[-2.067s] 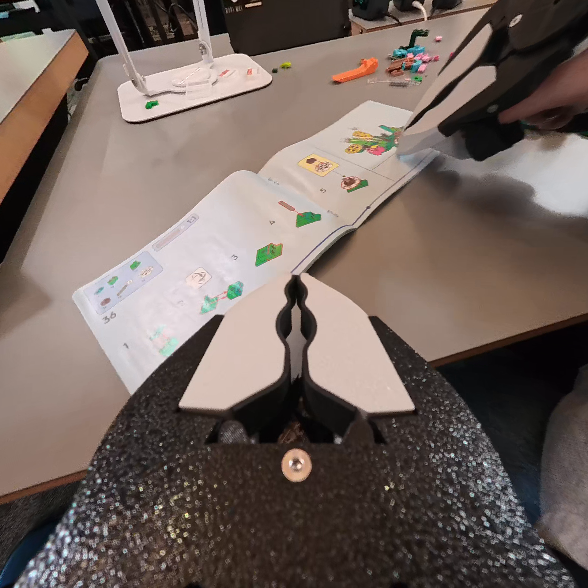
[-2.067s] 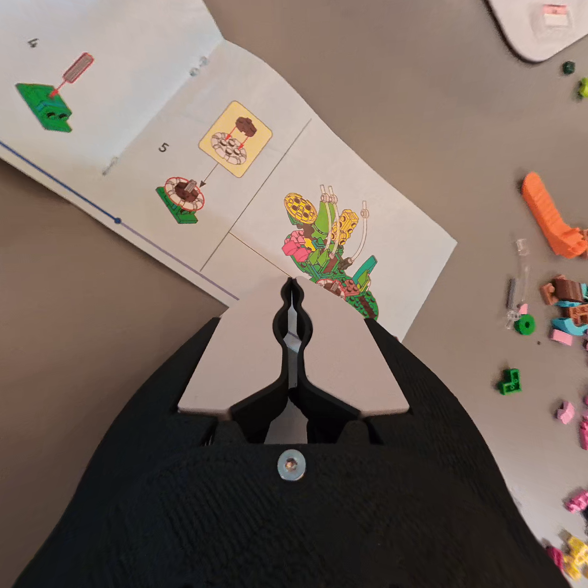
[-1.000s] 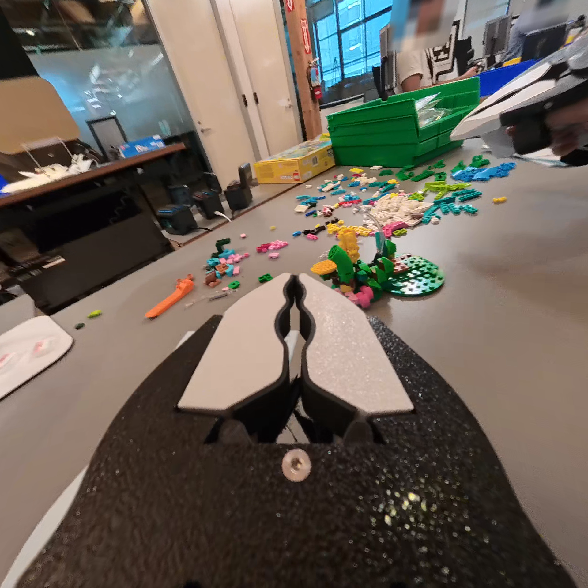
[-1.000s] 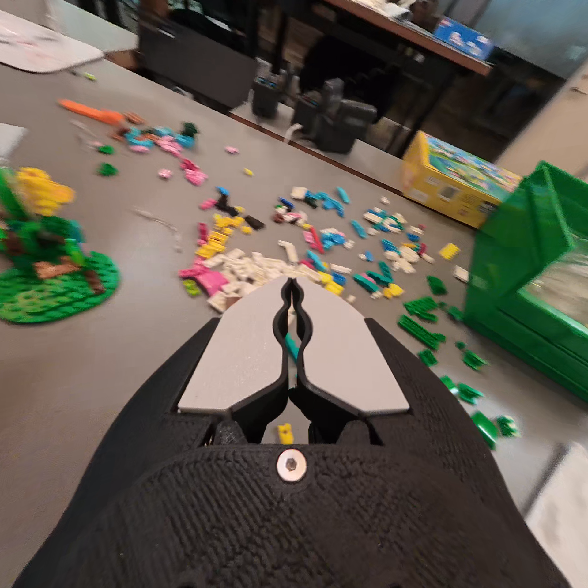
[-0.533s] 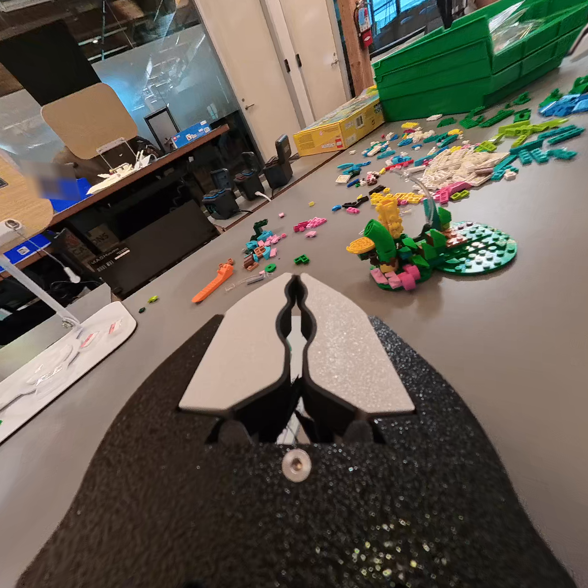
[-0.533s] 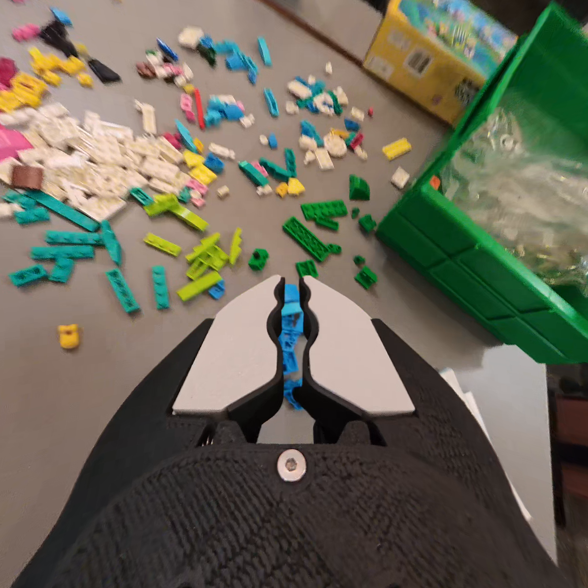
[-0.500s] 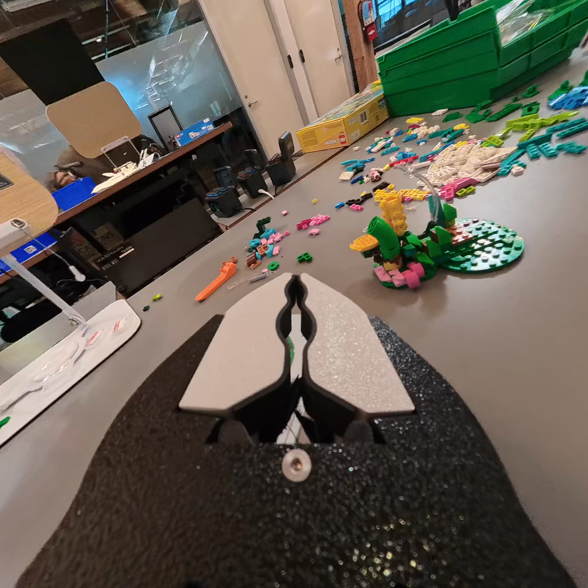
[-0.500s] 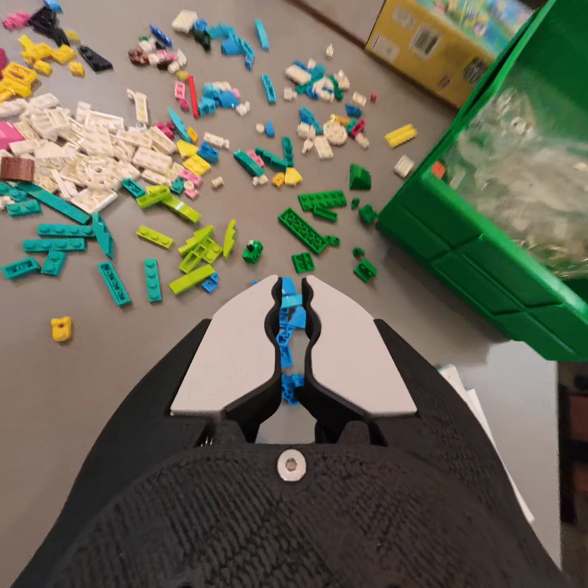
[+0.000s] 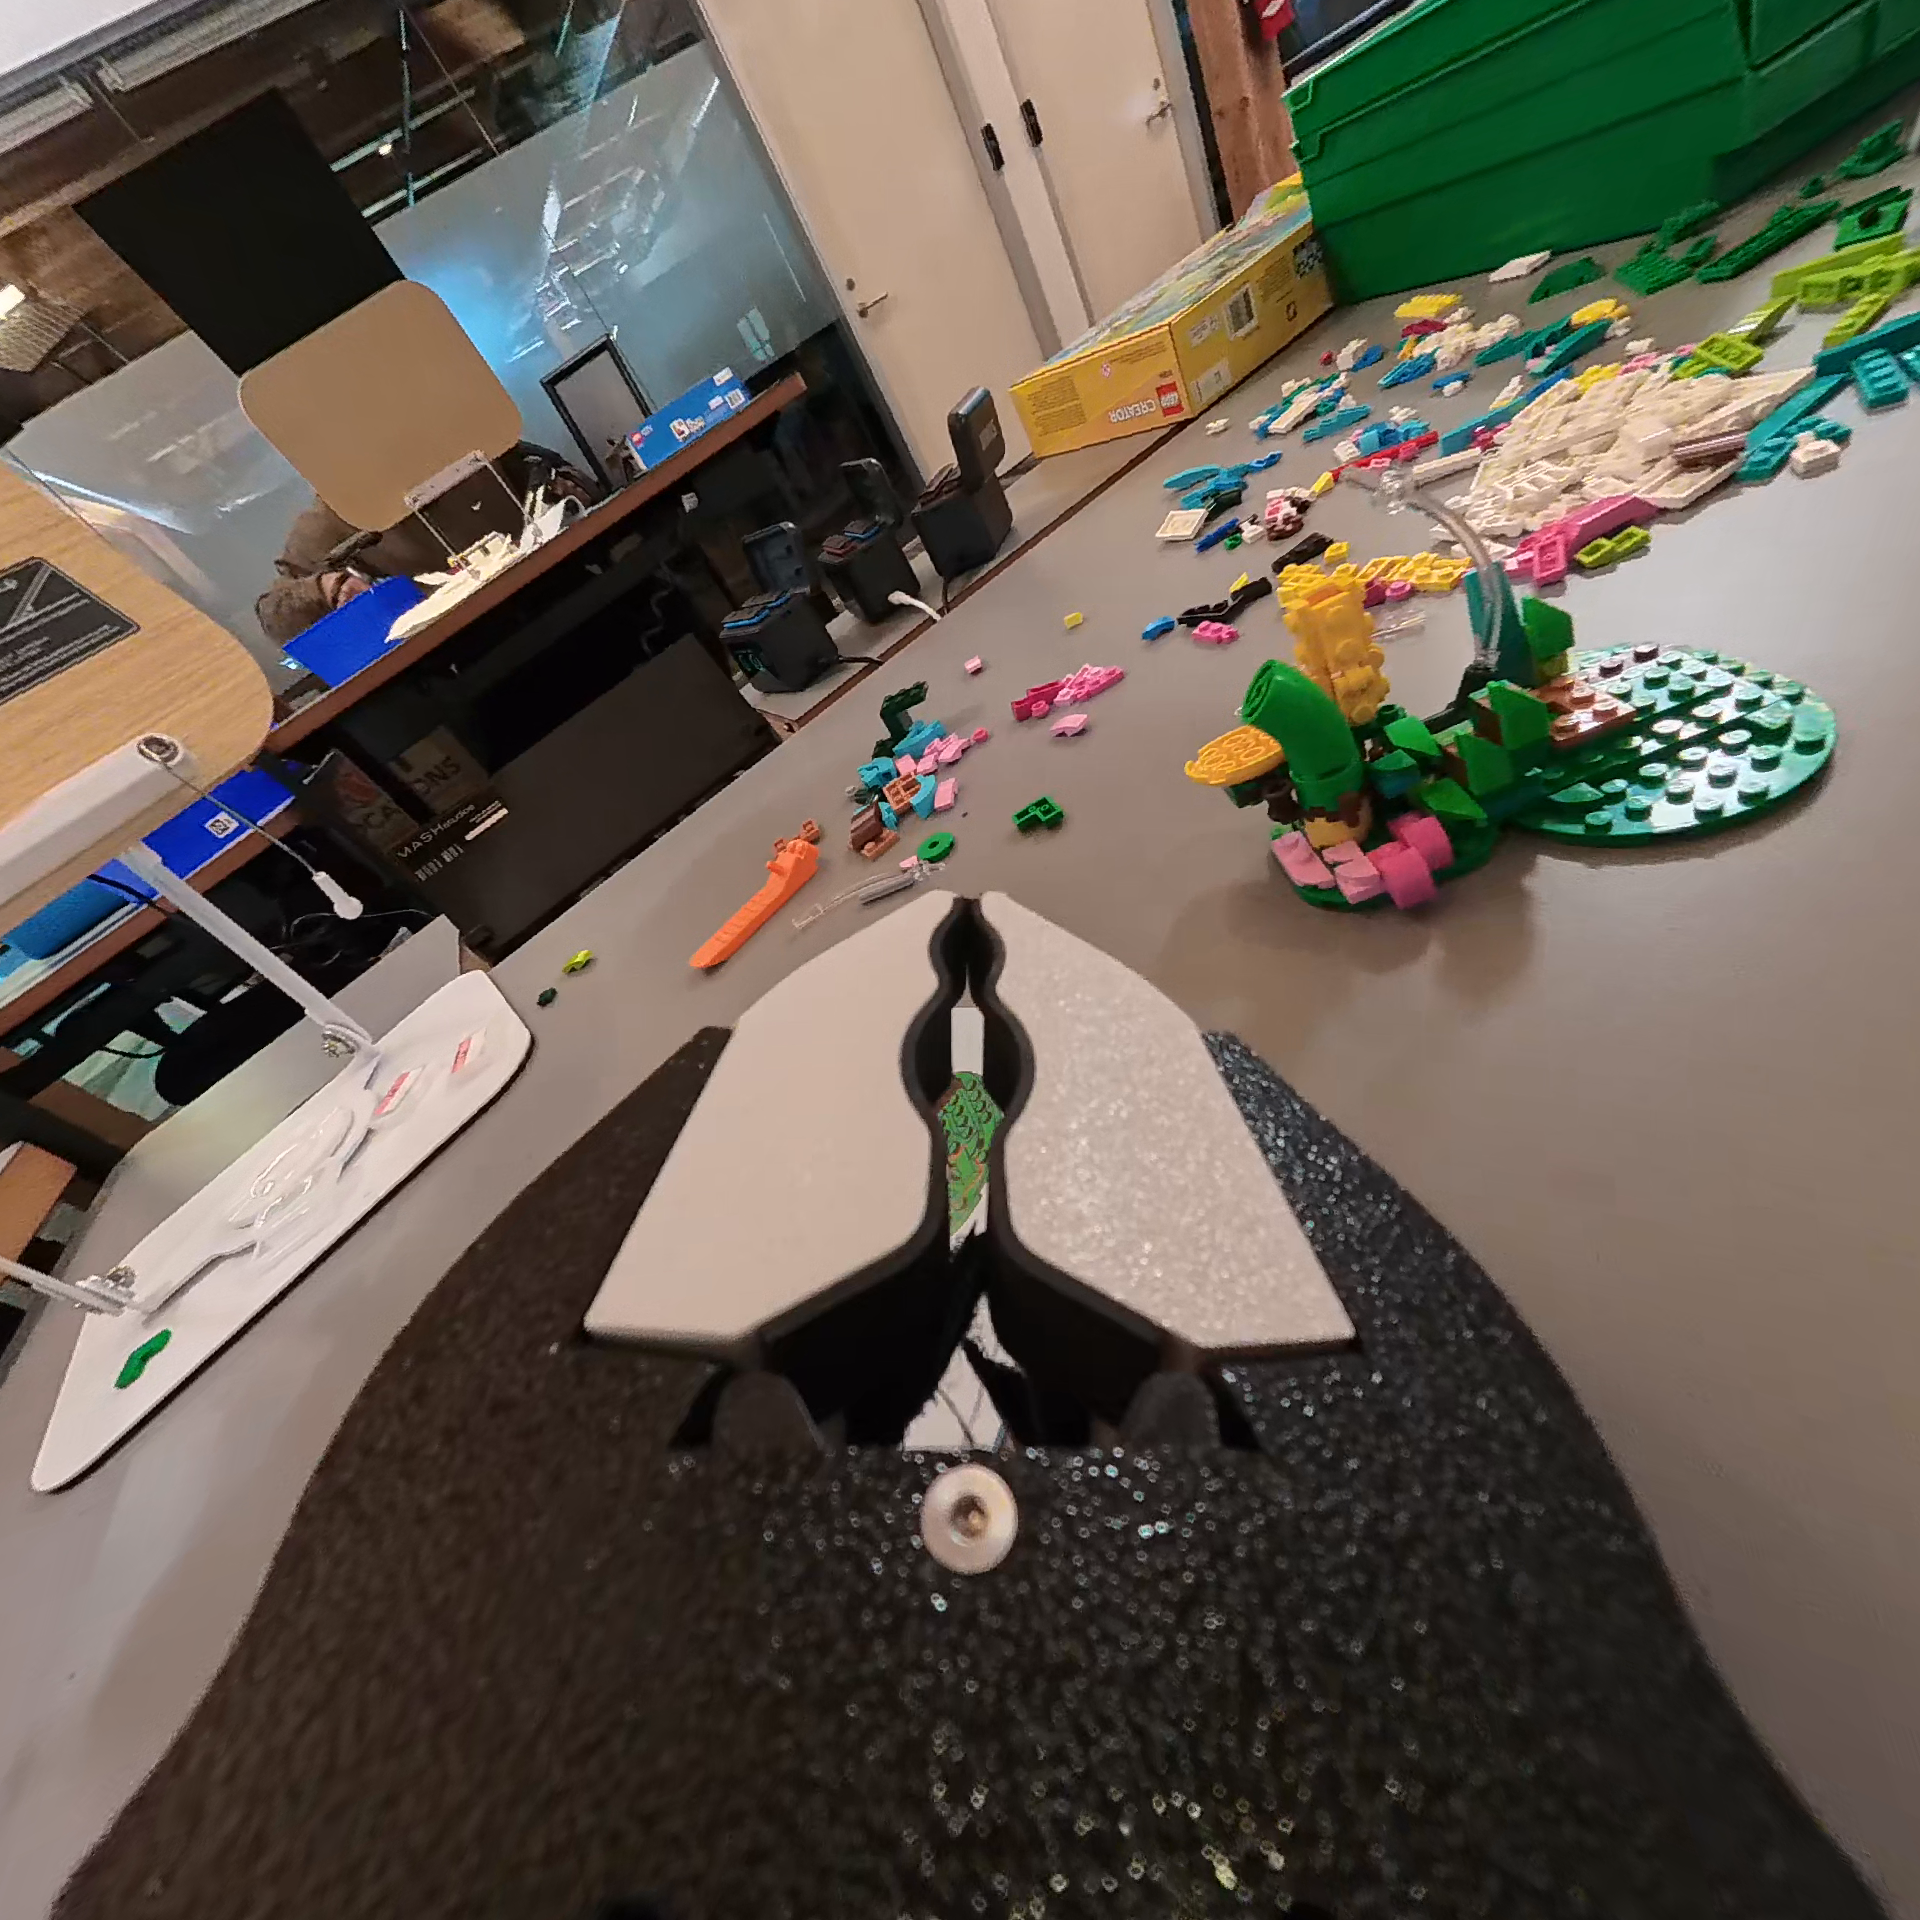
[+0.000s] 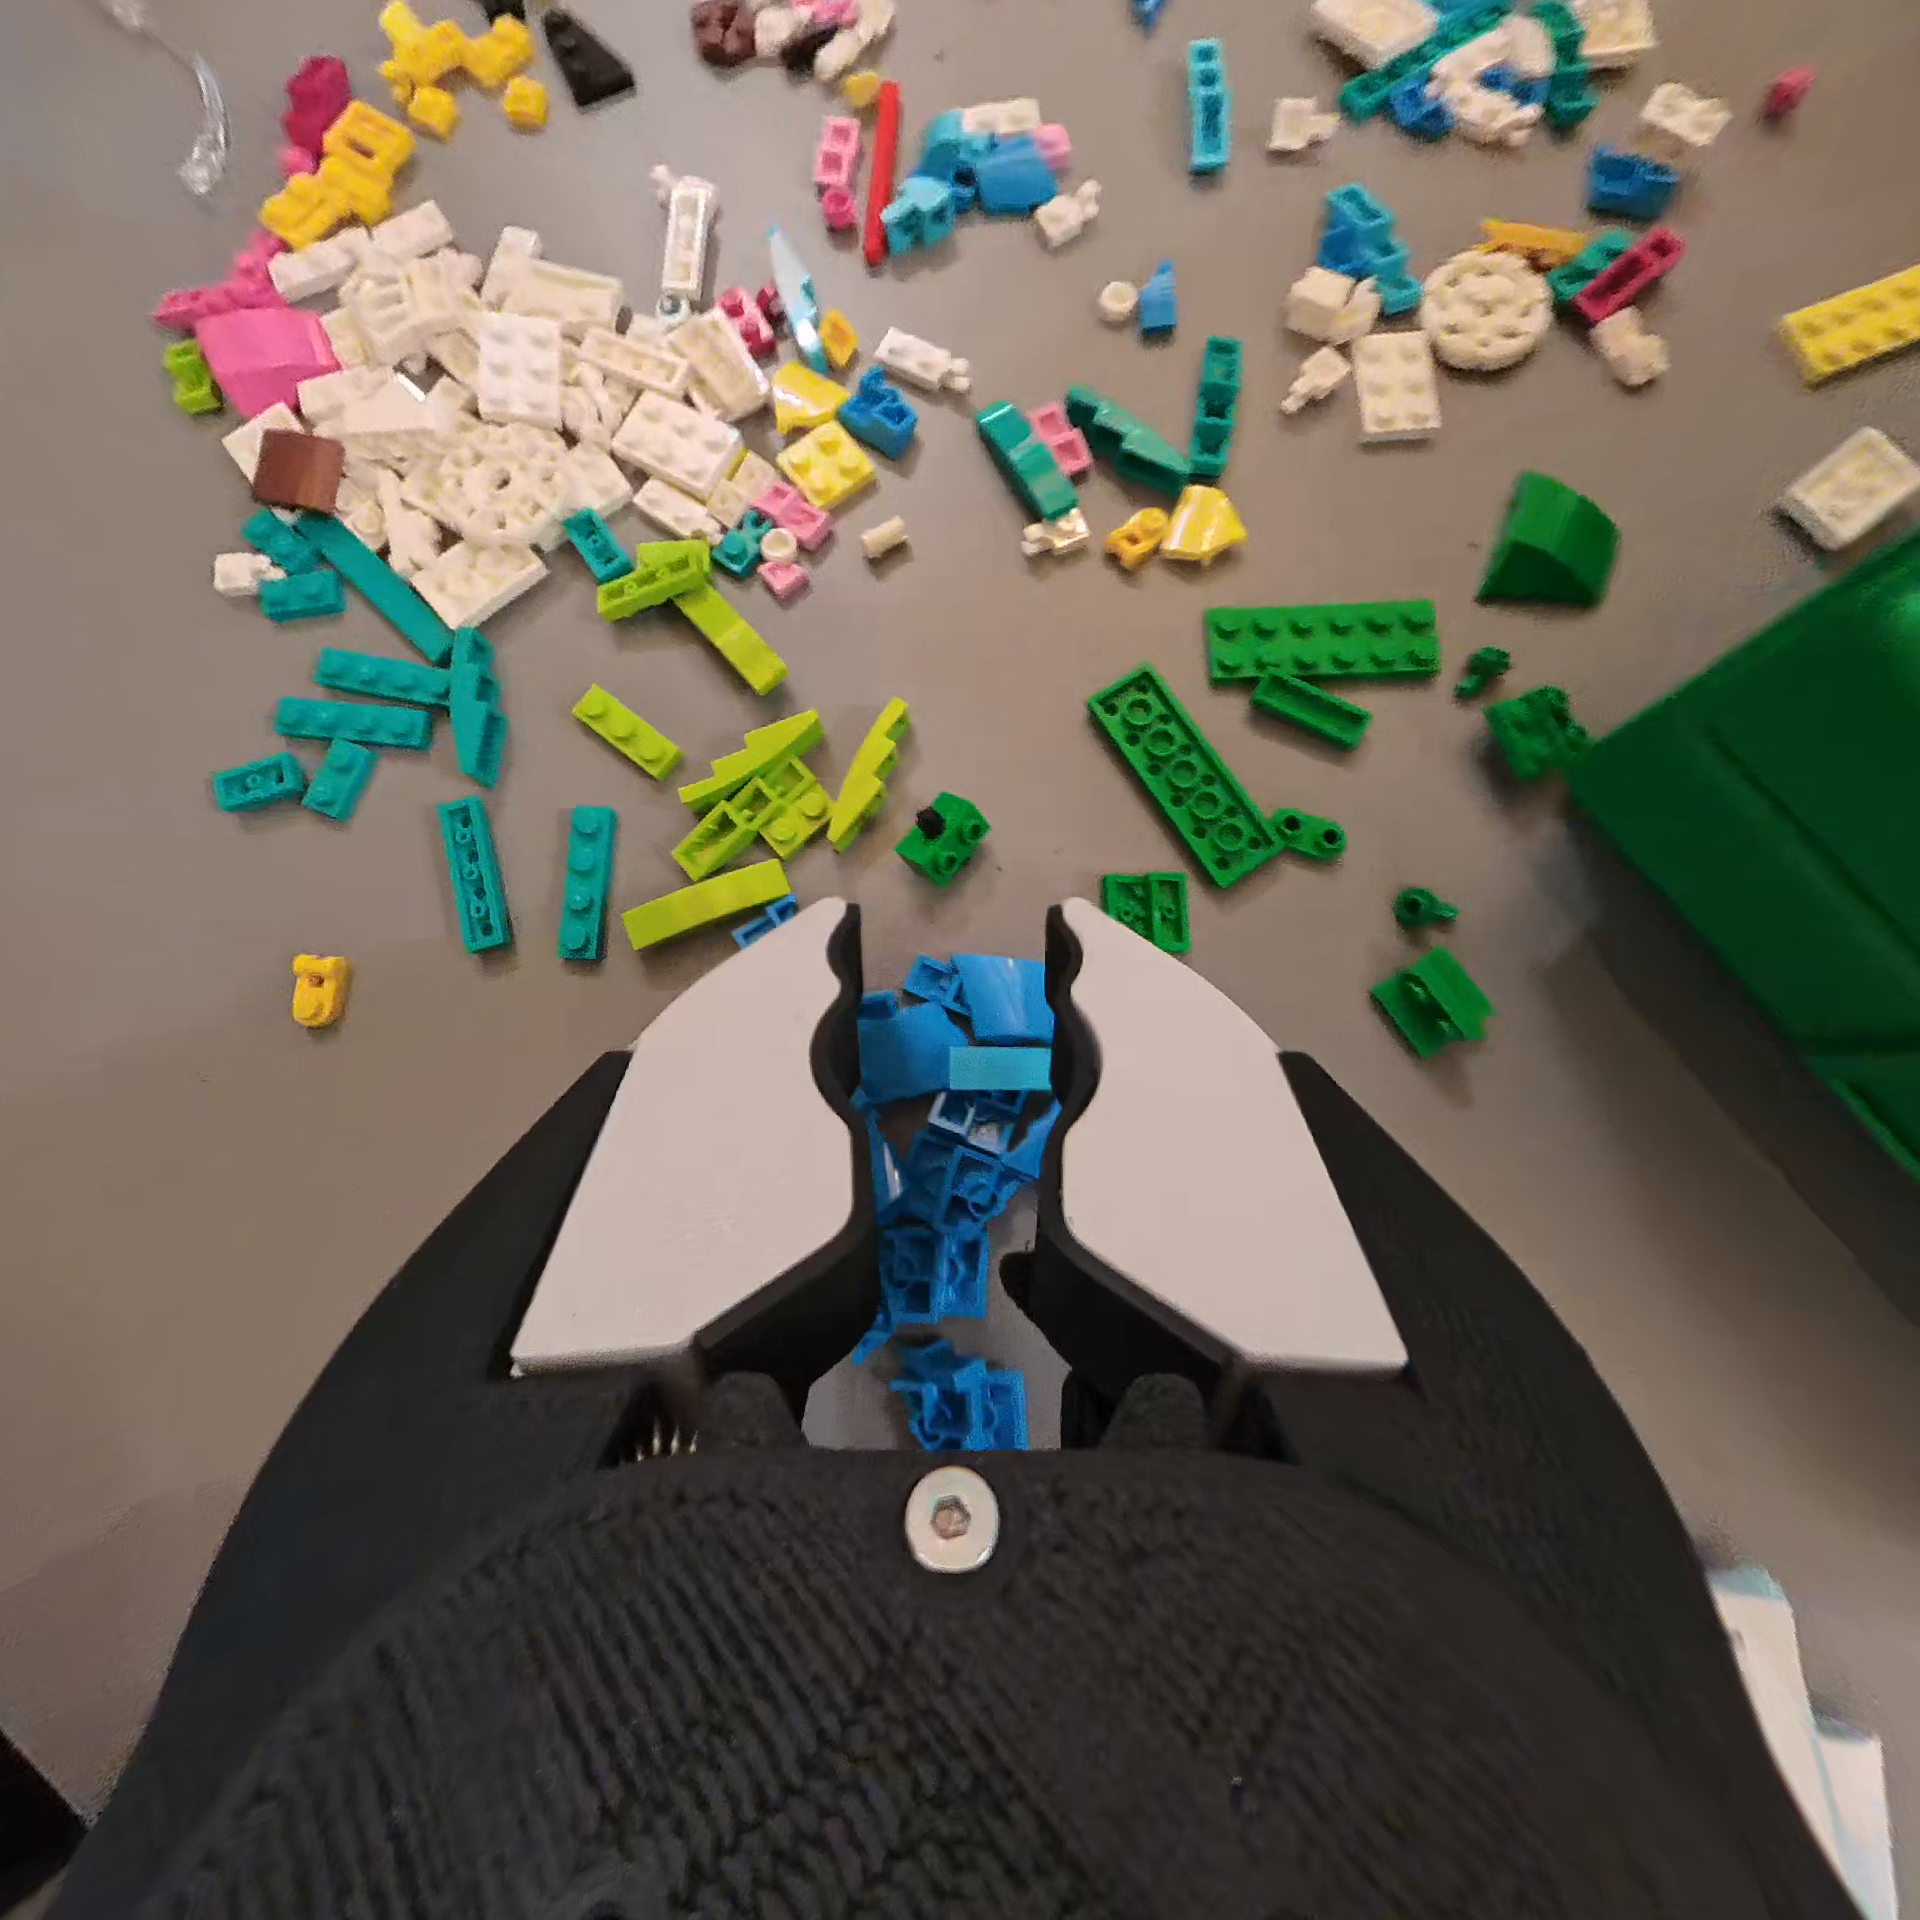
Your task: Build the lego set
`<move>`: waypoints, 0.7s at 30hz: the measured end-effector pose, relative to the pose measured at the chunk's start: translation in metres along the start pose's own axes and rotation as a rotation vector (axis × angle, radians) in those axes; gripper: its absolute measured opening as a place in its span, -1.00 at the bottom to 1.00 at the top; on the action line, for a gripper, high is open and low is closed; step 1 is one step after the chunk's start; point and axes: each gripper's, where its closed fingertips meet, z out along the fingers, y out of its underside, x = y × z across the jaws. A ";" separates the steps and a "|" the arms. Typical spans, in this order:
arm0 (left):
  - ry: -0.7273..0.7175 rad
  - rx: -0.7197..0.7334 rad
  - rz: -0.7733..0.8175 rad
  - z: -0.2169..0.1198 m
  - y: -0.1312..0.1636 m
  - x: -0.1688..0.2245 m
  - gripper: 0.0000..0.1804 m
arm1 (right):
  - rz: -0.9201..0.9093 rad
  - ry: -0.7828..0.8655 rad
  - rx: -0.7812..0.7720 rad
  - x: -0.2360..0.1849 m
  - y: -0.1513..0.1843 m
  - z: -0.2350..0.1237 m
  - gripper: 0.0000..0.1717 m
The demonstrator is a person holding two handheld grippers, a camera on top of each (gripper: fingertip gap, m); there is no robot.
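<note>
- The right gripper is seen poised over a heap of blue bricks on the grey table, its fingers spread apart and nothing gripped; the heap is viewed through the gap, with no pad pressed against it.
- Bricks appear to have been sorted by colour, presumably for easy finding: lime pieces at 11 o'clock of the fingertips, teal plates at 10 o'clock, green plates at 1 o'clock, white bricks farther out at 11 o'clock.
- A green bin is set at 3 o'clock (only its corner shows).
- The left gripper is held low over the table, its fingers clenched tip to tip on nothing that can be made out; printed paper is glimpsed beneath them.
- A part-built plant model stands on a round green baseplate at 2 o'clock of the left fingertips, well apart.
- An orange tool lies at 11 o'clock, a yellow box far off at 1 o'clock.
</note>
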 end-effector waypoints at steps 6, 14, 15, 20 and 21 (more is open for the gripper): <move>0.006 -0.002 0.006 0.001 0.000 0.001 -1.00 | 0.028 -0.033 -0.066 -0.004 -0.001 0.018 -0.67; 0.026 0.012 0.018 0.000 -0.002 0.005 -1.00 | -0.003 0.002 -0.095 -0.003 -0.005 0.024 -0.85; 0.028 0.018 0.016 0.000 -0.003 0.005 -1.00 | -0.022 0.016 -0.088 -0.004 -0.007 0.023 -0.85; 0.026 0.061 0.013 -0.006 -0.010 0.004 -1.00 | -0.174 0.169 -0.063 -0.013 -0.019 0.009 -0.85; 0.028 0.075 0.013 -0.008 -0.012 0.005 -1.00 | -0.215 0.191 -0.050 -0.021 -0.023 0.005 -0.85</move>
